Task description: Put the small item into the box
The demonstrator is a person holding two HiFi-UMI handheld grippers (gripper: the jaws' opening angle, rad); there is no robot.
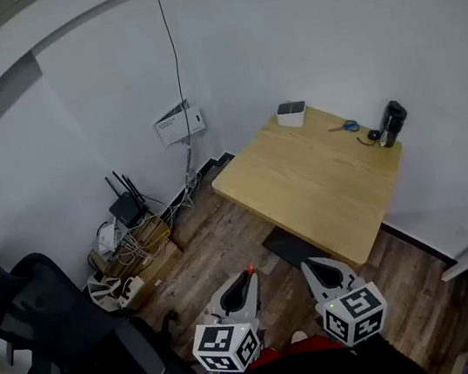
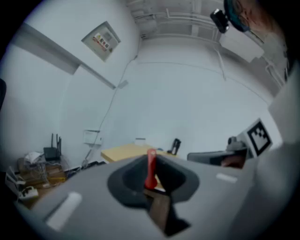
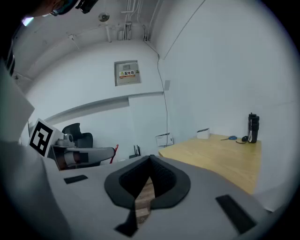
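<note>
A small red item [image 1: 250, 270] pokes up from the tip of my left gripper [image 1: 248, 276], which is shut on it; in the left gripper view the red item [image 2: 150, 168] stands upright where the jaws meet. My right gripper [image 1: 311, 265] is shut and holds nothing. Both hang over the wooden floor, short of the wooden table [image 1: 305, 188]. A white box [image 1: 291, 113] sits at the table's far corner, also seen as the box [image 3: 203, 133] in the right gripper view.
On the table's far right stand a black bottle [image 1: 393, 123], a blue-handled tool [image 1: 349, 126] and a small black object [image 1: 374, 135]. A black office chair [image 1: 56, 342] is at the left. A router and cable clutter [image 1: 131, 233] line the wall.
</note>
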